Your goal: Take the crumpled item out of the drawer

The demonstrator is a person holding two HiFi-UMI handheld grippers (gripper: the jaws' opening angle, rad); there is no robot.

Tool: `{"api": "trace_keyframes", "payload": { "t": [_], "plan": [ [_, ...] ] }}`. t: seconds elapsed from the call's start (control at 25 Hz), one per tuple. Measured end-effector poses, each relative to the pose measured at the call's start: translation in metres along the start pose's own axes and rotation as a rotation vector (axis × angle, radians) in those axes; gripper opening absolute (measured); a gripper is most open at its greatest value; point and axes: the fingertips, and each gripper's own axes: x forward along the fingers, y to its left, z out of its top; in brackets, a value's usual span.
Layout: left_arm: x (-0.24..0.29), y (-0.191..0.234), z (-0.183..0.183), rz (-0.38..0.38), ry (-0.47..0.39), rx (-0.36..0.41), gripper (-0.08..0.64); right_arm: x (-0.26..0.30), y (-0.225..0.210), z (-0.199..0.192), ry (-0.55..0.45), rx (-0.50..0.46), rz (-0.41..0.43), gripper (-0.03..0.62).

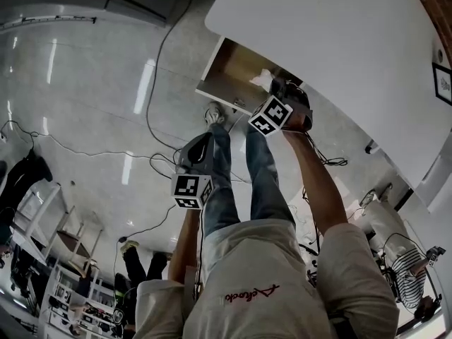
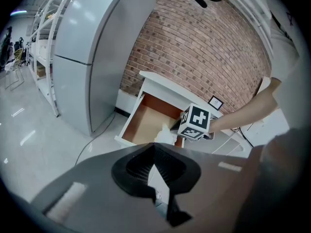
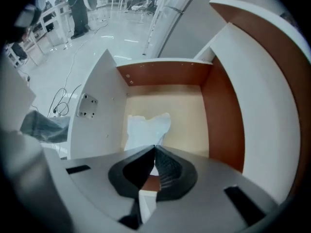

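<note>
the right hand-held gripper (image 3: 155, 148) has its jaws pressed together on the near edge of the white crumpled item (image 3: 146, 127), which lies just ahead of it in the open drawer (image 3: 165, 76). the left hand-held gripper (image 2: 154, 147) is closed and empty, well back.

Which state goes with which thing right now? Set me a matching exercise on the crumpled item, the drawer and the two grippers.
Things
1. crumpled item
2. drawer
3. left gripper
4. right gripper

States
A. jaws together with nothing in them, held away from the drawer
B. pulled open
C. white, lying inside the drawer
D. jaws shut on the crumpled item's near edge

Pairs: 1-C, 2-B, 3-A, 4-D
</note>
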Motion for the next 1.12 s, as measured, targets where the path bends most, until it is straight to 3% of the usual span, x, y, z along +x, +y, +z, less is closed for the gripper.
{"api": "trace_keyframes", "payload": {
  "t": [0.28, 0.56, 0.8, 1.12],
  "plan": [
    [-0.003, -0.016, 0.006, -0.003, -0.001, 0.004, 0.009, -0.047, 0.005, -0.007, -0.112, 0.112, -0.039, 0.012],
    [-0.001, -0.030, 0.016, -0.011, -0.028, 0.029, 0.009, -0.082, 0.023, -0.029, -0.162, 0.242, -0.032, 0.012],
    [-0.001, -0.048, 0.024, -0.020, -0.038, 0.052, 0.009, -0.114, 0.028, -0.044, -0.250, 0.474, 0.021, 0.012],
    [-0.003, -0.066, 0.050, -0.021, -0.071, 0.065, 0.009, -0.165, 0.002, -0.041, -0.501, 0.828, 0.071, 0.012]
  ]
}}
